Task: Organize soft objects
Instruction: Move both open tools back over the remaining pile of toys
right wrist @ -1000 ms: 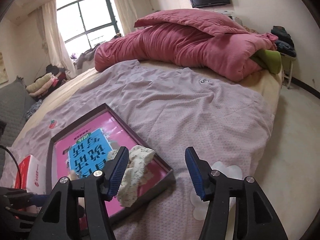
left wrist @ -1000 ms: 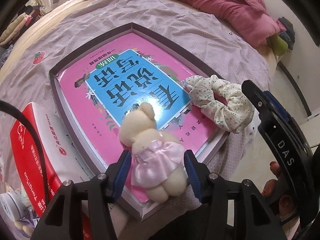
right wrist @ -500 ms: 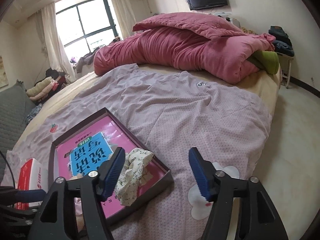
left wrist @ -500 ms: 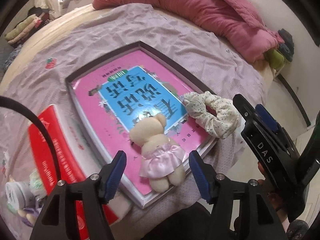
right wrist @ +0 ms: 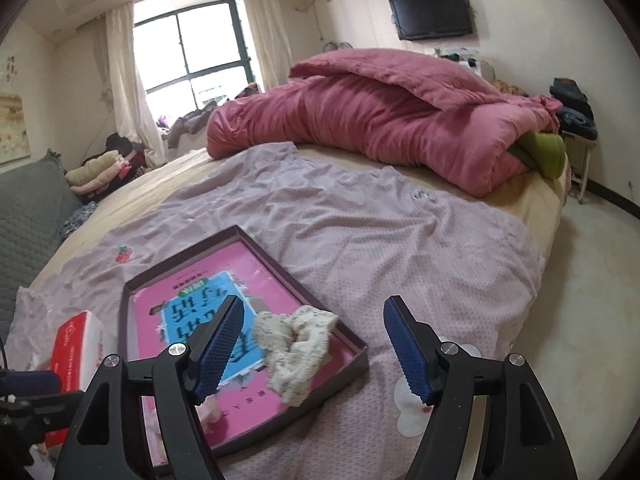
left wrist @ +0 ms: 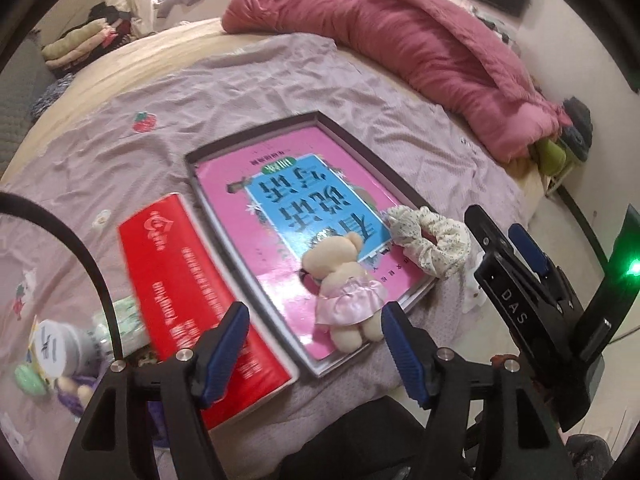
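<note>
A small cream teddy bear in a pink dress (left wrist: 347, 287) lies in the near part of a shallow dark-rimmed tray (left wrist: 362, 145) with a pink and blue cover inside. Beside it, at the tray's right corner, rests a floral cream scrunchie (left wrist: 430, 236) (right wrist: 295, 340). My left gripper (left wrist: 314, 343) hovers above and short of the bear, jaws opening, nothing between them. My right gripper (right wrist: 312, 344) also has its jaws opening and holds nothing; the scrunchie lies below and beyond its left finger. In the left wrist view, the right gripper's fingers (left wrist: 504, 256) show at the right edge.
A red box (left wrist: 188, 280) (right wrist: 76, 344) lies left of the tray (right wrist: 352, 338) on the mauve sheet (right wrist: 360, 220). Small toys and a jar (left wrist: 52, 346) sit at the near left. A rolled pink duvet (right wrist: 380, 120) covers the bed's far end. Floor lies to the right.
My left gripper let go of the bear, spread its jaws and rose back from it. The right gripper widened and lifted away from the scrunchie, which stays in the tray.
</note>
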Available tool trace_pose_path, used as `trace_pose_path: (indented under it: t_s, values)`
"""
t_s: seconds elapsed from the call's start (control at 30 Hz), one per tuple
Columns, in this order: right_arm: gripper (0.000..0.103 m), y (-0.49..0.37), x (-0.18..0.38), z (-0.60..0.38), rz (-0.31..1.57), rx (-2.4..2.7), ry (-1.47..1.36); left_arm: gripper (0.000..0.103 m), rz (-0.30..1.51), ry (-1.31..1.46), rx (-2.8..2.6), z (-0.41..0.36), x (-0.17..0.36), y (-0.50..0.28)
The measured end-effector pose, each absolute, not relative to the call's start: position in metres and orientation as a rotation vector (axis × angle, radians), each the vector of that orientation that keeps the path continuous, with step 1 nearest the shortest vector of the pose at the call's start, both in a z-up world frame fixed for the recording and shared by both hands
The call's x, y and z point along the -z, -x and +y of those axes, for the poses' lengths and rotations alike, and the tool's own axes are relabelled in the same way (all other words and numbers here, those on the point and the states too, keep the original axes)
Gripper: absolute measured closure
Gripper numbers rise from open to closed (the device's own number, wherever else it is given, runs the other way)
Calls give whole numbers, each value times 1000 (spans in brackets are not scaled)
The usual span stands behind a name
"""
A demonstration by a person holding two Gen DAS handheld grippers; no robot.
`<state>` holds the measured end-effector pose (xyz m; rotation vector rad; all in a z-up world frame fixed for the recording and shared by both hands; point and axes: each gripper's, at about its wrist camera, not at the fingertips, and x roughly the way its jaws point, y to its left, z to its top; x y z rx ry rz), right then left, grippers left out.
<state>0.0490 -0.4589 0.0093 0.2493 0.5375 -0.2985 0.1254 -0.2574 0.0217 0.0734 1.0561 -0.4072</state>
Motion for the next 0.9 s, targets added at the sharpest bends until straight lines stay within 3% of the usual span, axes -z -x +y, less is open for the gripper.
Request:
trace_pose_path:
  t_s: [0.43,0.9]
  values:
    - [28,-26,-71,-360,410,47,-87,34,943,69,262,-151,-70,-98]
    - [28,-1,-98,-267,426,-167,7,34,893,232,87,-22,-77,-68]
